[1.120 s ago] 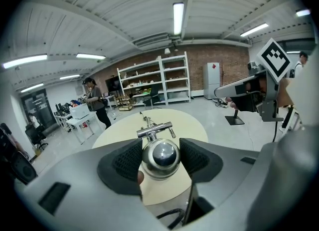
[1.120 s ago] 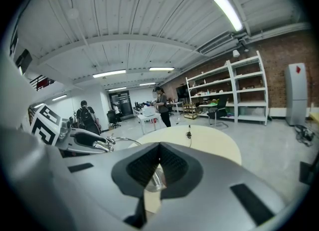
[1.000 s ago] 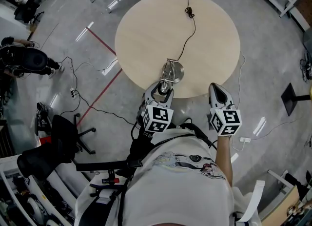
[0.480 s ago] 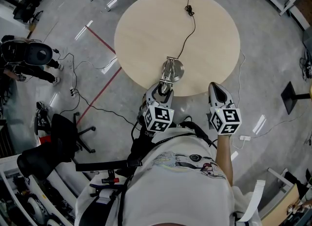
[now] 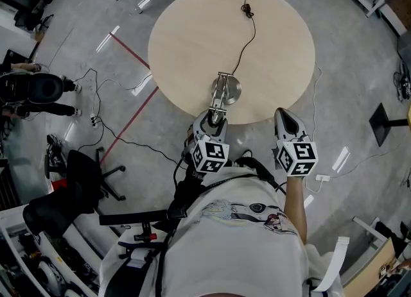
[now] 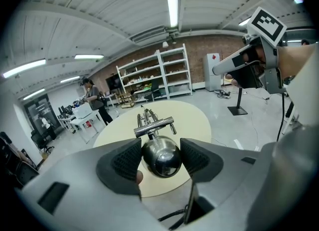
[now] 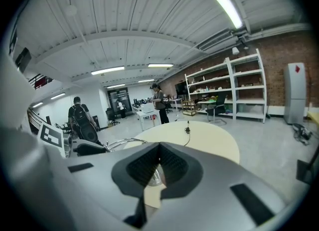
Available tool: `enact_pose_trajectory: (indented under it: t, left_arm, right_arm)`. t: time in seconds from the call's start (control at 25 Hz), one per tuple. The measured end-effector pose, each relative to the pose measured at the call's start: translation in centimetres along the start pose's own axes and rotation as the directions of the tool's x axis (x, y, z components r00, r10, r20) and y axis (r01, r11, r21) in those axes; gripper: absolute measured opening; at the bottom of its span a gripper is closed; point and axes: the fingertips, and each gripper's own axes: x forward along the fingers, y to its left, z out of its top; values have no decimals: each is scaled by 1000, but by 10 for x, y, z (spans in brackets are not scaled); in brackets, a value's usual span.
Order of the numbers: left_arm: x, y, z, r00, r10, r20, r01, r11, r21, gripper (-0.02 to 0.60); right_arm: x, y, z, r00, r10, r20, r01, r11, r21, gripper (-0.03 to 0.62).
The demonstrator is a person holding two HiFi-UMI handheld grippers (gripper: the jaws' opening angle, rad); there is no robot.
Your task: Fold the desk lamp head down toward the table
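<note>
Left gripper view: fingers (image 6: pixel 124 162) on lamp (image 6: pixel 160 156)

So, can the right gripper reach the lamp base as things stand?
Probably yes: the lamp base stands on the table near the right gripper, with only bare tabletop between them.

A red floor line (image 5: pixel 131 125) lies near a black office chair (image 5: pixel 48 211); white shelving (image 6: pixel 154 75) stands far behind.
</note>
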Motion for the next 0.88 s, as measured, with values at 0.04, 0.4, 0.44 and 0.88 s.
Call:
enact_pose_trajectory:
  t: [0.04, 0.4, 0.44, 0.88]
  left_arm:
    - [0, 0, -2, 1000, 4, 6, -4, 1000, 3, 236]
    - [9, -4, -14, 999, 25, 43, -26, 999, 19, 238]
    - [9, -5, -14, 998, 26, 48, -27, 999, 20, 238]
    - [21, -6, -33, 997, 47, 66, -50, 998, 44, 238]
  right_arm:
    - [-1, 0, -1, 1000, -2, -1, 2, 1000, 0, 5]
    - [1, -2, -7, 1000, -4, -15, 5, 1000, 5, 5]
    - [1, -2, -7, 1000, -5, -17, 5, 1000, 4, 5]
    - [4, -3, -13, 1000, -7, -30, 7, 1000, 4, 5]
